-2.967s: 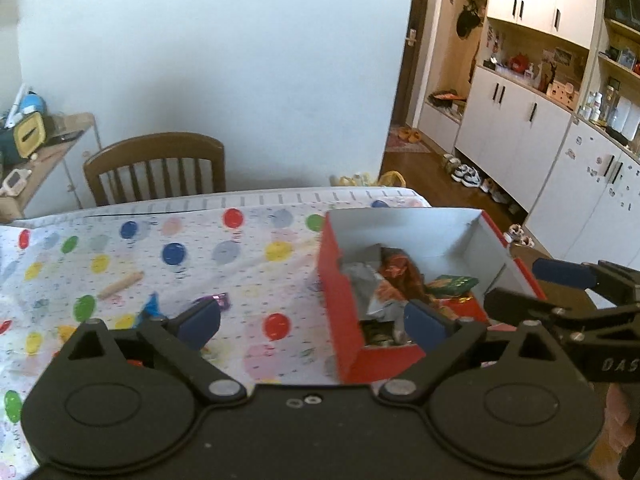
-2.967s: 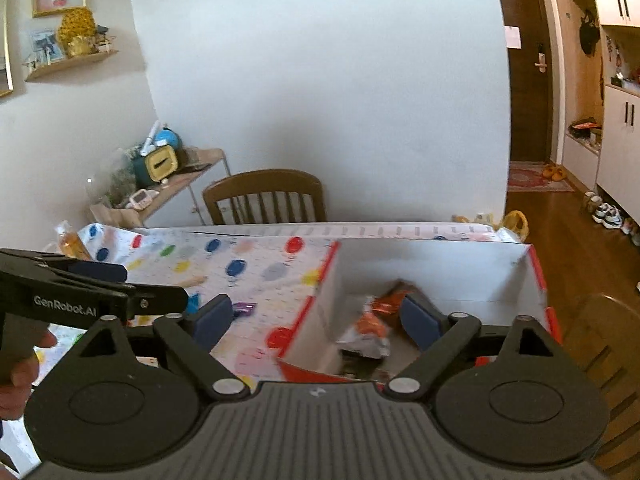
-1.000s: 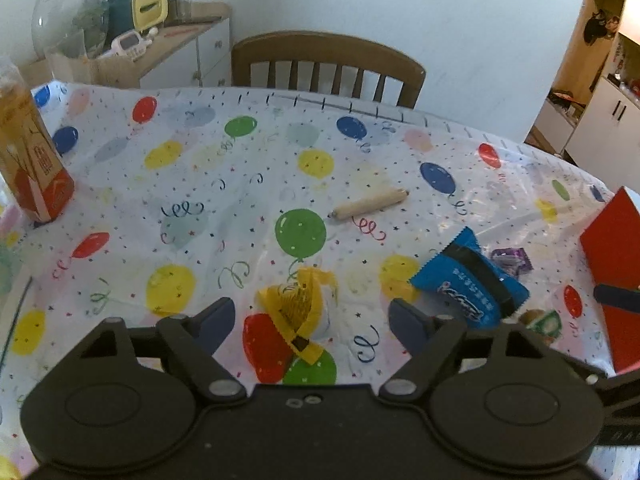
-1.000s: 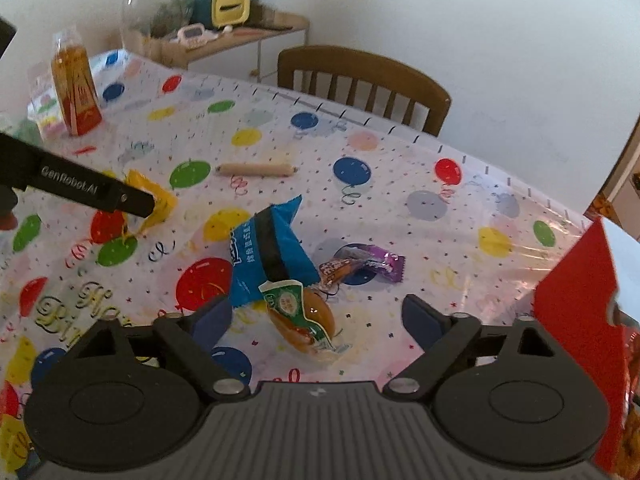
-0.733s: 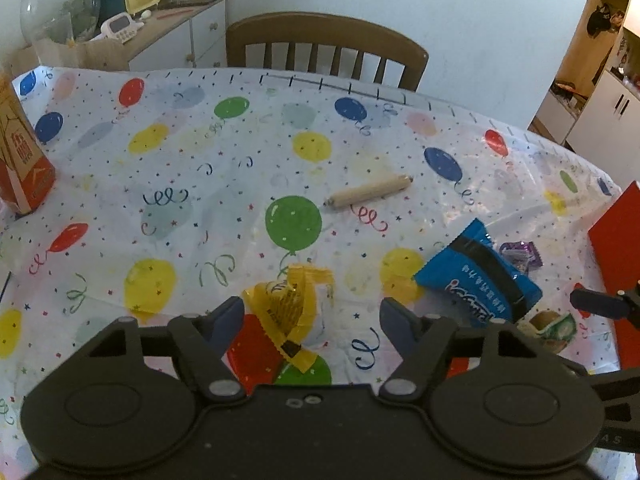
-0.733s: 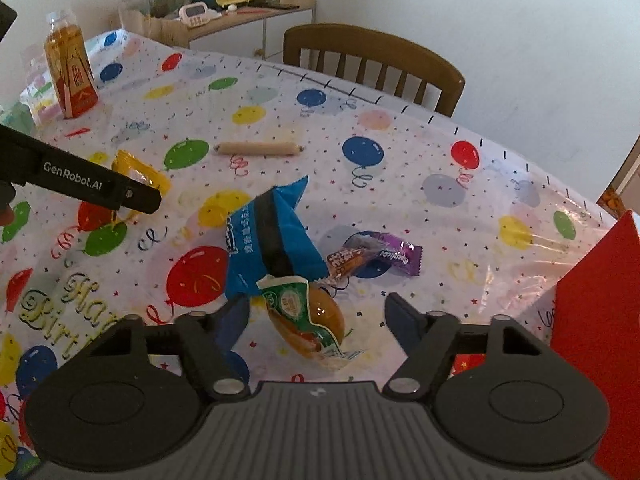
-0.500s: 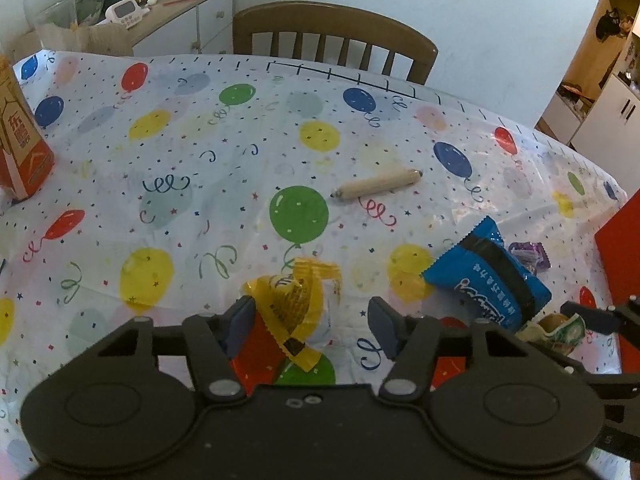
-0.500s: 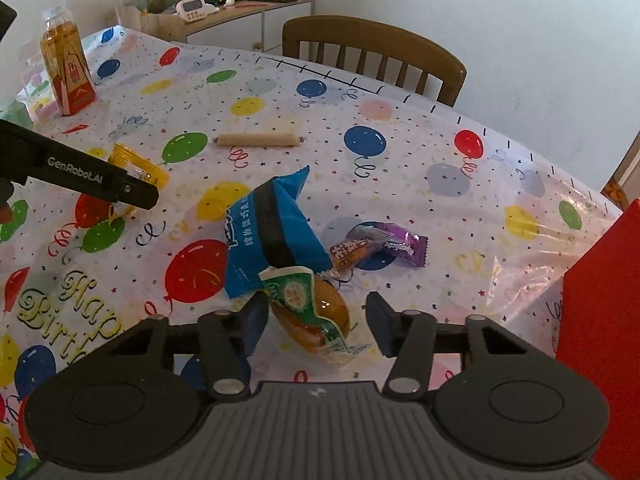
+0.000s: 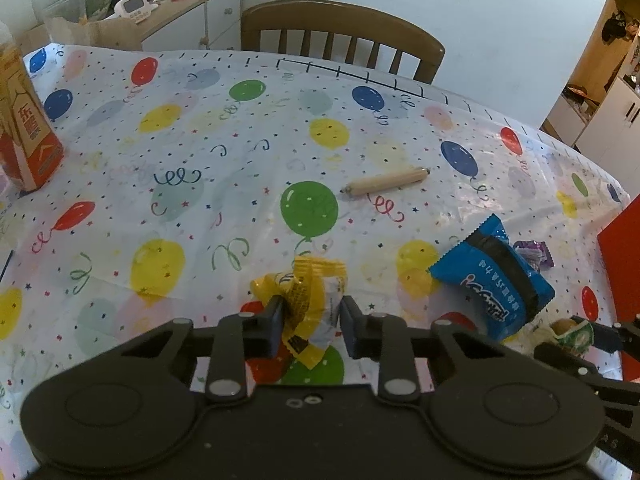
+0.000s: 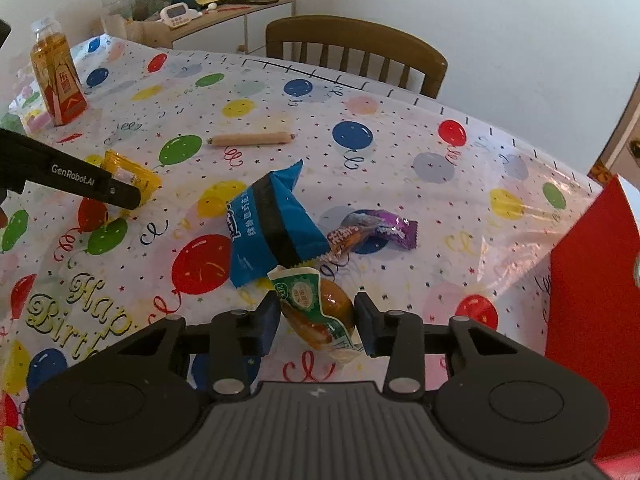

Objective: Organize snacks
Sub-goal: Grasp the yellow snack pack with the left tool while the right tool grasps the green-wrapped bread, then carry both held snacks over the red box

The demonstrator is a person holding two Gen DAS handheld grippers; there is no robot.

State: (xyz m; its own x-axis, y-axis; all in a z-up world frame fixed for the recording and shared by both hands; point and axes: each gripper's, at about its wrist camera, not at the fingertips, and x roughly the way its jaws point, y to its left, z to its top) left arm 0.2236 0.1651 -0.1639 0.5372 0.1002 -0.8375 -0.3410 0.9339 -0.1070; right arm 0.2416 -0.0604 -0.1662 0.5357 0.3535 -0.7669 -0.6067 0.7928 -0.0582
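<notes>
Yellow crinkled plastic snack packet (image 9: 310,300): lies on the balloon-print plastic tablecloth (image 9: 180,168), squeezed between the pads of the left gripper (image 9: 311,326), whose jaws have just been closing and now look clenched on the wrapper.
Green-and-clear wrapped brown bun (image 10: 318,312): sits on the cloth between the pads of the right gripper (image 10: 316,322); those jaws have just been closing too, and the pads appear to touch both sides of the wrapper, so I take it as grasped.
Blue foil snack bag with a black band (image 10: 272,232): loose on the cloth, just beyond the bun and touching it.
Purple twisted candy wrapper (image 10: 376,230): loose, beside the blue bag.
Tan wrapped sausage stick (image 10: 250,139): loose, farther toward the wooden chair (image 10: 356,56).
Red cardboard box (image 10: 588,272): at the right edge of the table, the likely home for the snacks.
Orange drink bottle (image 10: 58,80): upright at the far left, apart from the snacks.
Step in hand: a double pick-up, both packets just gripped and not yet lifted.
Next move calls for: raising both clear of the cloth without dragging the blue bag along, then carrying them right, over the red wall, before letting go.
</notes>
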